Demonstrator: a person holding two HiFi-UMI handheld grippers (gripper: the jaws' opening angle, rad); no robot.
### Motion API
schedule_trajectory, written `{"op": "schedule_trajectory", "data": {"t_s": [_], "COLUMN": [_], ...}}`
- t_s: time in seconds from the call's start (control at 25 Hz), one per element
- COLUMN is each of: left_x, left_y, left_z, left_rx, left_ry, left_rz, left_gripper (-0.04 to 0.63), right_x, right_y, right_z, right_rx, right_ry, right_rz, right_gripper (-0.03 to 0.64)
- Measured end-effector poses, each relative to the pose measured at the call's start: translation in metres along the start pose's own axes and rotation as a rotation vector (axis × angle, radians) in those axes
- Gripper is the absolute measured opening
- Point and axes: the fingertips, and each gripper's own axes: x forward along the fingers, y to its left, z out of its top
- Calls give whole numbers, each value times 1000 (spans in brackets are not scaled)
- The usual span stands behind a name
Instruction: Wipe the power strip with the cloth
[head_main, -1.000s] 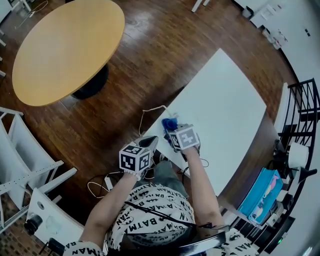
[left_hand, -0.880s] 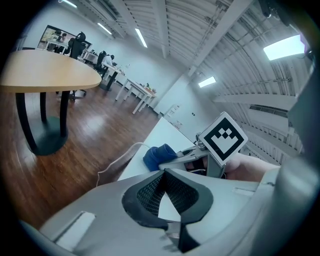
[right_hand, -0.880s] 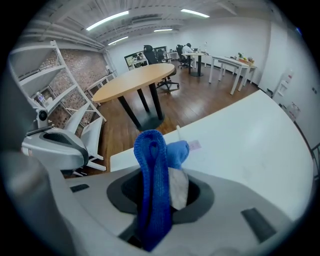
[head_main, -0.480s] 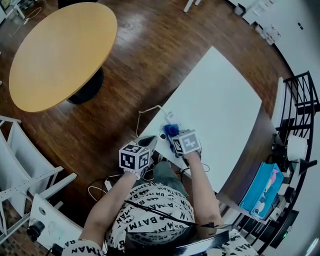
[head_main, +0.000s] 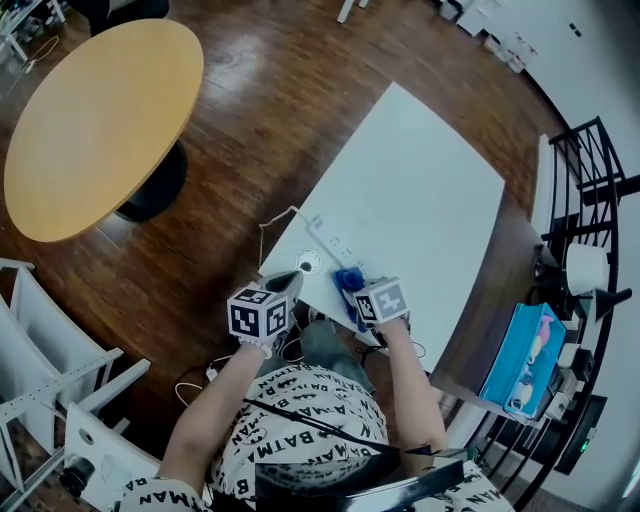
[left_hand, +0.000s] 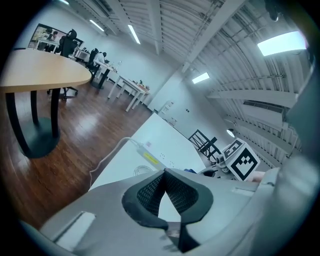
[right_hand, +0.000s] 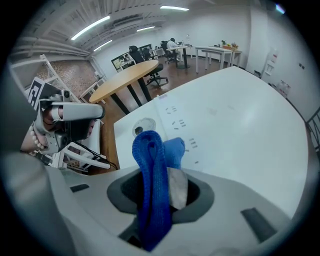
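Note:
A white power strip (head_main: 332, 243) lies along the near-left edge of the white table (head_main: 430, 190), and its cable (head_main: 265, 235) hangs over that edge. My right gripper (head_main: 352, 290) is shut on a blue cloth (head_main: 348, 279) at the strip's near end. In the right gripper view the cloth (right_hand: 152, 180) is folded between the jaws, with the strip's sockets (right_hand: 180, 122) just beyond it. My left gripper (head_main: 285, 286) hovers off the table's corner, shut, holding nothing. In the left gripper view the strip (left_hand: 150, 156) shows a yellow label.
A round cable port (head_main: 308, 262) sits in the table beside the strip. A round wooden table (head_main: 95, 120) stands to the left on the wood floor. A black rack (head_main: 590, 200) and a blue box (head_main: 520, 365) stand to the right. Cables (head_main: 200, 372) lie on the floor.
My right gripper has drawn the cloth along the strip toward me, away from the cable end, uncovering the sockets. The left gripper has stayed by the table corner.

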Motion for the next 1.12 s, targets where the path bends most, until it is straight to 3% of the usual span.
{"op": "schedule_trajectory", "data": {"t_s": [0.4, 0.68, 1.12], "left_x": [14, 17, 7], "left_y": [-19, -27, -20], "left_z": [-15, -18, -22], "left_rx": [27, 40, 37], "left_ry": [42, 51, 56], "left_rz": [-25, -25, -3], "left_gripper": [0, 0, 0], "right_x": [-28, -41, -30], "right_y": [-51, -94, -65], "right_z": [-64, -45, -44], "right_rx": [83, 123, 62], "right_ry": [25, -30, -16], "right_rz": [-74, -144, -121], "right_gripper": [127, 127, 128]}}
